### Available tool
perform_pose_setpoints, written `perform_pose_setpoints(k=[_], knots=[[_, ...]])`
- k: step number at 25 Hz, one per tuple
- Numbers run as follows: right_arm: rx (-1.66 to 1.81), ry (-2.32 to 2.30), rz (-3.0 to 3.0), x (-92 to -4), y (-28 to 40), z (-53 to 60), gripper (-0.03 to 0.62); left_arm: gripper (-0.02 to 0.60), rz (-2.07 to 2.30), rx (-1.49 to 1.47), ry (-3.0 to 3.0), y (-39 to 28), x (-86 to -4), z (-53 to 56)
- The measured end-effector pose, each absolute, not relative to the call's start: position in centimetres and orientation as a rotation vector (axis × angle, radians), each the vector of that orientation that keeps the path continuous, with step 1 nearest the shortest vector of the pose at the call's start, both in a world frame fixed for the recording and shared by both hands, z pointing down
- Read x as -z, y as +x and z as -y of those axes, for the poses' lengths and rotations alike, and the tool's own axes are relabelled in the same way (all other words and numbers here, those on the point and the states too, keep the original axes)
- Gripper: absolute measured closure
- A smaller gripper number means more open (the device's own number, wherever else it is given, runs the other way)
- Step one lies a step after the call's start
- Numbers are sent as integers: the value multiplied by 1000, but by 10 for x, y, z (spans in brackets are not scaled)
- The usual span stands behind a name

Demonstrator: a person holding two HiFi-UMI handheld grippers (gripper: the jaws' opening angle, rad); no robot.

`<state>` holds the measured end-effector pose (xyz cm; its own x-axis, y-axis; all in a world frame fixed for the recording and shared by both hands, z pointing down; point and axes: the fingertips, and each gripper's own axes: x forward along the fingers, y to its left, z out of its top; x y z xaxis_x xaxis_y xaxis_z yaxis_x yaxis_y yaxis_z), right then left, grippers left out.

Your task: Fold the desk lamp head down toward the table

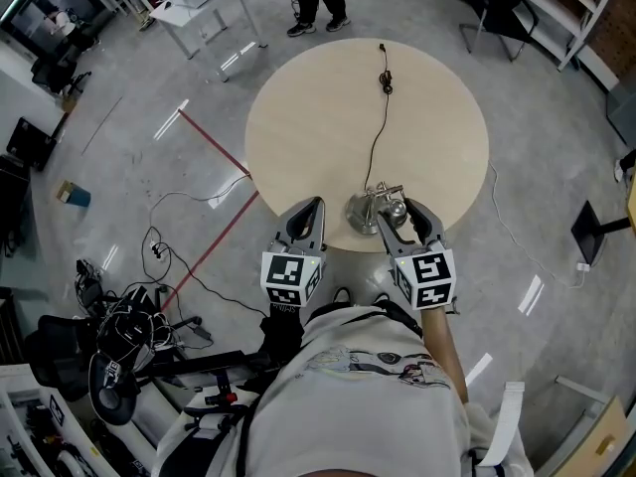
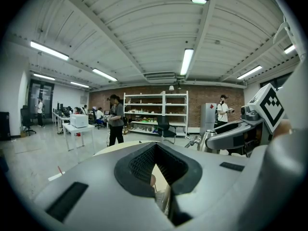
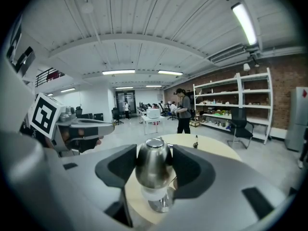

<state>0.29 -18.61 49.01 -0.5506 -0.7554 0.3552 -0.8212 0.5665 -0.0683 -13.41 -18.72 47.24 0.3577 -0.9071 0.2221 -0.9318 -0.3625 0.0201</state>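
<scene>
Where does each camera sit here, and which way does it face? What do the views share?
Head view: on the person's head, facing steeply down at the round table, lamp, left gripper and right gripper; the person's torso shows below.
Left gripper view: on the left gripper, facing roughly level toward the shelves; its own jaws fill the foreground.
Right gripper view: on the right gripper, facing across the table; the lamp head stands between its jaws.
Shared: all three show lamp and table; each gripper view shows the other gripper.

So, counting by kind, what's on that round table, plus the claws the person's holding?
Desk lamp: 1
Power cord: 1
Claws: 2, left claw and right claw
Total: 4
</scene>
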Motion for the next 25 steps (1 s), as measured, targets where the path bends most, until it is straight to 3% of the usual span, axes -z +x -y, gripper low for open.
perform_pose_setpoints(k=[25], knots=[[-346, 1270, 2444, -528, 16, 150, 358, 581, 1636, -291, 2484, -116, -484, 178]])
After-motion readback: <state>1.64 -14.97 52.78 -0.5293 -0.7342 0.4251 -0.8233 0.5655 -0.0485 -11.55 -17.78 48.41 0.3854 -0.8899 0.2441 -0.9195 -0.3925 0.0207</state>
